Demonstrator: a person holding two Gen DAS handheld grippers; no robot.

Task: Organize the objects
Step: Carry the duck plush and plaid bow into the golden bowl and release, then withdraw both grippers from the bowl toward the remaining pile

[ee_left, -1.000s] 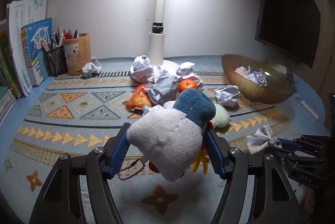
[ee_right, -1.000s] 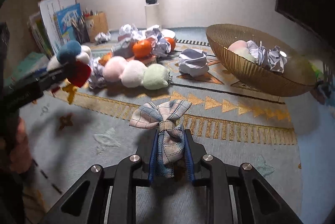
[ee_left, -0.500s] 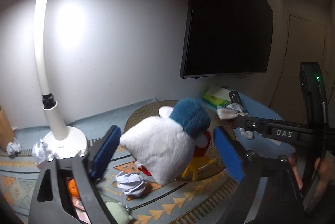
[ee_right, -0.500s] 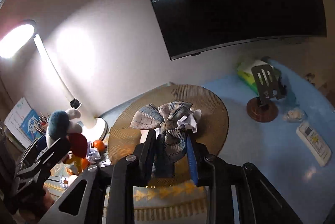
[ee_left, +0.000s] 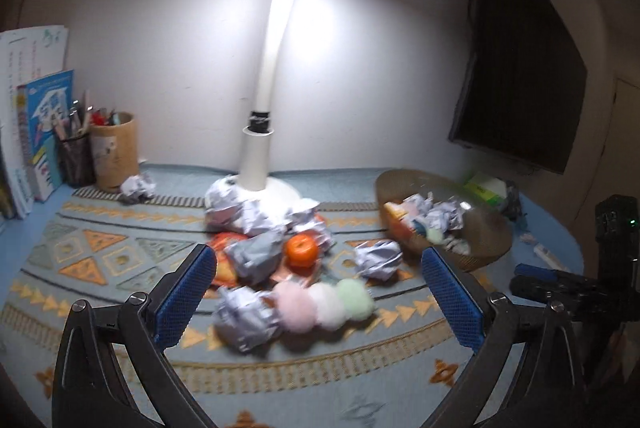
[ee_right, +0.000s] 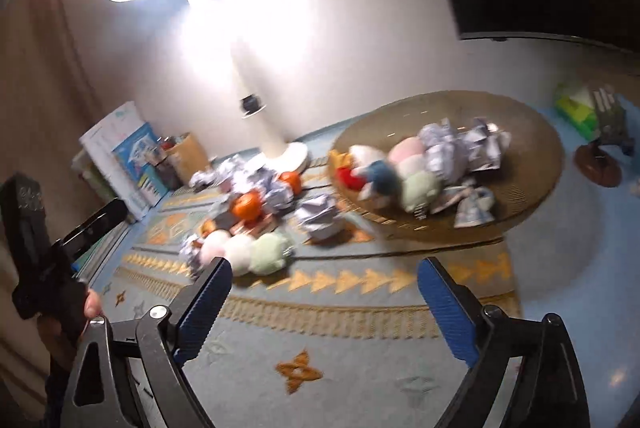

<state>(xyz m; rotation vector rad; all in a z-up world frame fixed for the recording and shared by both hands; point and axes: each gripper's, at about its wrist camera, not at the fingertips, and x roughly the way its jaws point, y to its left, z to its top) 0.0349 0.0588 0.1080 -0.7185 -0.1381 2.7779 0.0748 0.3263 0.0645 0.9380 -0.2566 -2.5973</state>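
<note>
Plush duck (ee_right: 370, 176) lying in woven basket (ee_right: 532, 163), long axis seemingly across the bowl, blue cap toward the centre, though blurred. Plaid bow (ee_right: 474, 207) just beside it near the front rim. Both well ahead of right gripper (ee_right: 324, 302), spread wide, empty. Left gripper (ee_left: 318, 290) likewise wide, empty, above pastel plush caterpillar (ee_left: 326, 304).

Blue pads are seen on each claw; orange triangles pattern the grey-blue mat (ee_left: 120, 256); the basket (ee_right: 532, 163) is brown.
</note>
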